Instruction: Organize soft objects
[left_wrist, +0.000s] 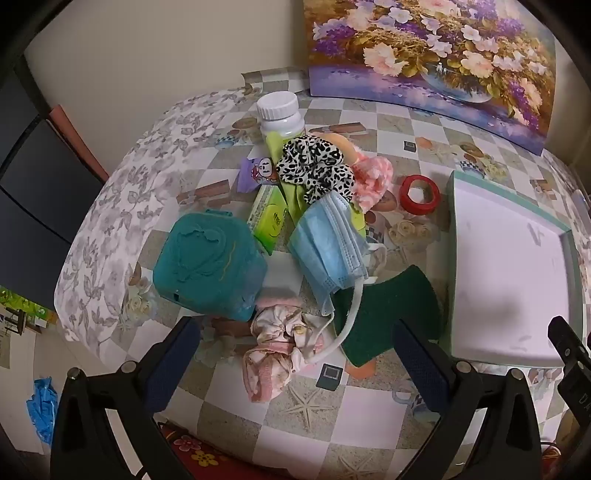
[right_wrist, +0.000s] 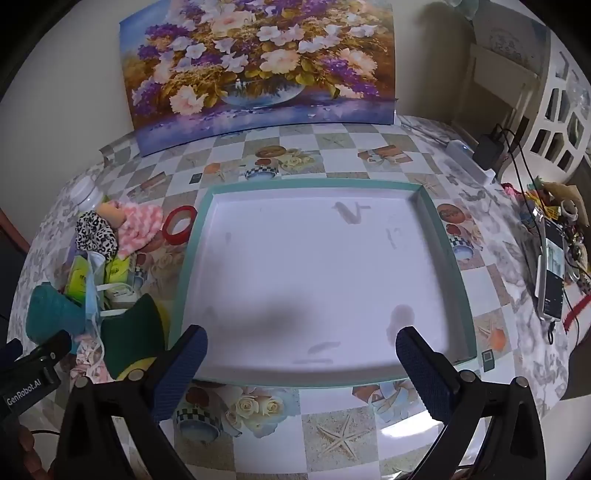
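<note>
A pile of soft things lies on the checkered table: a pink floral scrunchie (left_wrist: 277, 350), a blue face mask (left_wrist: 325, 243), a leopard scrunchie (left_wrist: 314, 166), a pink fluffy cloth (left_wrist: 373, 177) and a dark green sponge (left_wrist: 388, 314). My left gripper (left_wrist: 295, 354) is open, its fingers either side of the pink floral scrunchie, not touching it. A shallow white tray with a teal rim (right_wrist: 192, 258) holds nothing. My right gripper (right_wrist: 301, 354) is open and empty over the tray's near edge. The pile shows at the left of the right wrist view (right_wrist: 99, 236).
A teal case (left_wrist: 210, 269), green tissue pack (left_wrist: 269, 218), white pill bottle (left_wrist: 280, 114), purple packet (left_wrist: 258, 173) and red tape roll (left_wrist: 421, 194) lie among the pile. A flower painting (right_wrist: 258, 66) leans on the back wall. A phone (right_wrist: 552, 280) and cables lie at the far right.
</note>
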